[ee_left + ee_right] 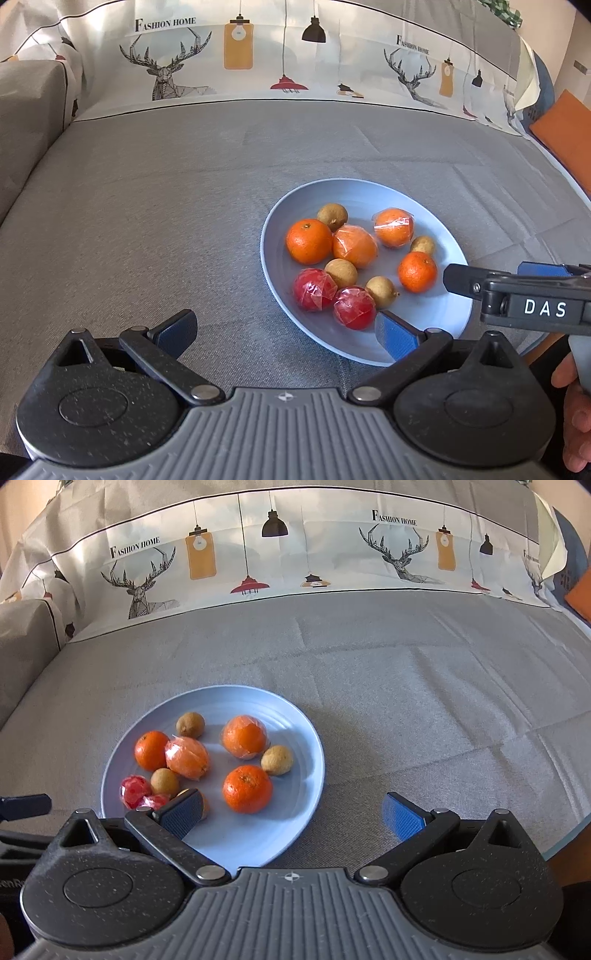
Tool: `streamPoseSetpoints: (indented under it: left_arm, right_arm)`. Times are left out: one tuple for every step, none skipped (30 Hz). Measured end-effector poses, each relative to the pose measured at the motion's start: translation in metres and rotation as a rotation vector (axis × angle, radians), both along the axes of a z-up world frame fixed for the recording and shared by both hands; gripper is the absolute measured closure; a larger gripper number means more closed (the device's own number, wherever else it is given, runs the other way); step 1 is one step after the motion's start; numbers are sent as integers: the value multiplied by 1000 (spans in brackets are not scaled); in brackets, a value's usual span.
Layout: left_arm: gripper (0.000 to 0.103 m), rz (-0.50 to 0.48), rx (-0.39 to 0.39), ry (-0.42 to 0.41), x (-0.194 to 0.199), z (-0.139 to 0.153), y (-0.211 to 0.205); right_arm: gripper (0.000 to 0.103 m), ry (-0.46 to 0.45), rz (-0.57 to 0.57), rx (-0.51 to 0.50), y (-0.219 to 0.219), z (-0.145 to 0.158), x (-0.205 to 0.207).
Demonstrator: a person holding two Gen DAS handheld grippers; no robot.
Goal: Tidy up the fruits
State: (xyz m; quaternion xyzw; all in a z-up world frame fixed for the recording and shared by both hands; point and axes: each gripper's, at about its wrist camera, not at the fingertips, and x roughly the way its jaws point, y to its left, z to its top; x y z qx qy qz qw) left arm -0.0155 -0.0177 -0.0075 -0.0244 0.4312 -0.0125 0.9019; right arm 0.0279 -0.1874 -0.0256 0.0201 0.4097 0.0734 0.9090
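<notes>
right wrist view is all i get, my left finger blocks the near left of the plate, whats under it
Observer: A brown longan, lying on the blue plate.
Operator: red bits next to it, one fruit or two
Observer: Two red wrapped fruits, the near one touching the far one.
Operator: left hand-held gripper open?
Observer: Yes, the left hand-held gripper is open and empty, with one finger over the plate's near rim.

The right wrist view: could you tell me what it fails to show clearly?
- One longan: mostly behind the right gripper's left finger.
- One wrapped red fruit: lower part hidden by that finger's arm.
- Left gripper: cut off at left edge.
</notes>
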Motion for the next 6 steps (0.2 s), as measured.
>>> streamPoseSetpoints:
  left_arm:
    - [1,-5,-1,-4,0,0,0]
    - [1,-10,-2,-10,1,0,-1]
    - [1,-14,-4,-13,1,0,-1]
    - [1,-19,-5,-16,1,1,-1]
    - [1,-24,-6,-20,1,1,-2]
    - [1,-26,-5,-21,2,1,-2]
  right_arm:
    - [1,-2,1,1,0,0,0]
    - [1,-4,2,3,0,1,0]
    - [1,-7,2,6,0,2,0]
    - [1,-10,2,11,0,3,1]
    - [1,-16,0,15,0,5,1]
    - [1,-23,-3,21,-2,6,1]
